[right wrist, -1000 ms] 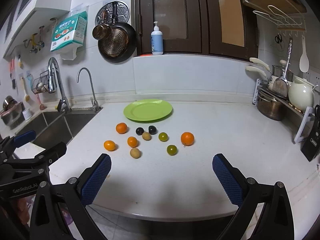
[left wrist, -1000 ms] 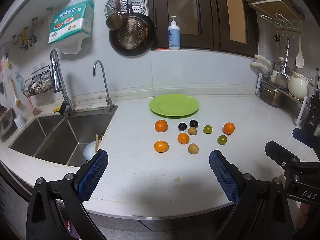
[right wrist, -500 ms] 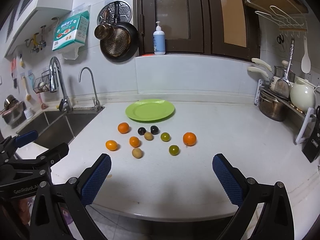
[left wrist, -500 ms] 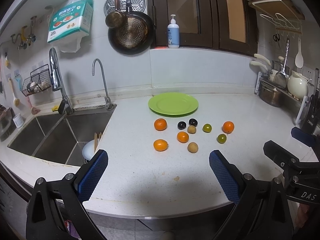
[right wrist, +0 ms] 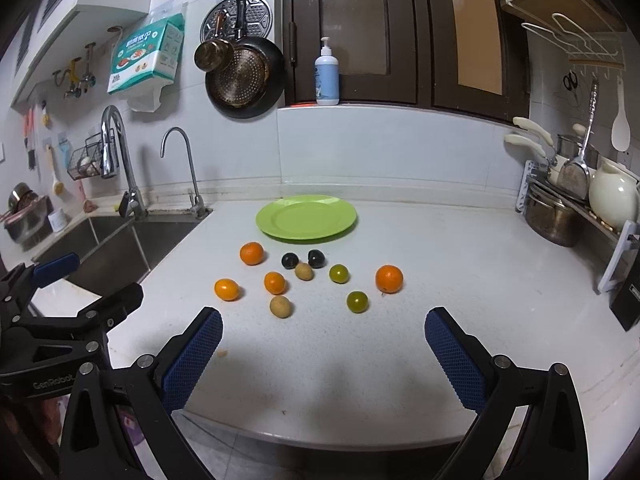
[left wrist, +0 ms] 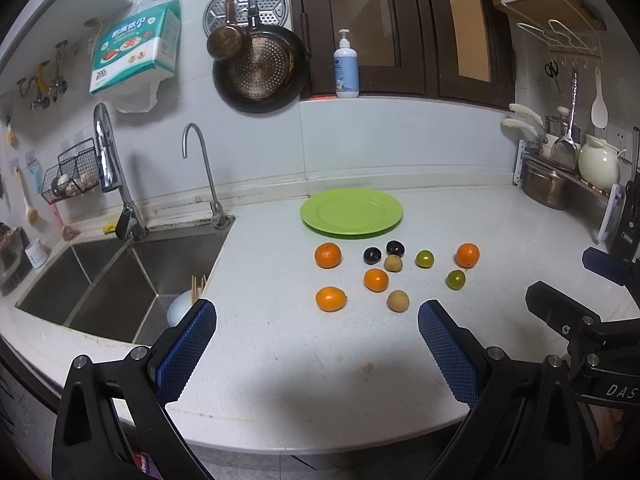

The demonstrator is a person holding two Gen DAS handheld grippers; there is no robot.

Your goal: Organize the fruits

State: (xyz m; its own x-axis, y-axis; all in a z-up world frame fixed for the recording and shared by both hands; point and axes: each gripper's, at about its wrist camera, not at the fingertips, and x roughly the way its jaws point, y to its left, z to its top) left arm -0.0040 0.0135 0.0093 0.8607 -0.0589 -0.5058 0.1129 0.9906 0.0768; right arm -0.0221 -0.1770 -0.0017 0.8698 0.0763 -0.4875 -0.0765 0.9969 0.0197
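Here both grippers, left gripper [left wrist: 316,332] and right gripper [right wrist: 323,338], hover level over the counter [right wrist: 460,264] near edge, fingers spread and released, facing small round fruits [right wrist: 275,282] scattered before an empty green plate [right wrist: 306,217].

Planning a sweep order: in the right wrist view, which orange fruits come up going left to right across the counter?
Nearest-left orange fruit → rear-left orange fruit → middle orange fruit → far-right orange fruit.
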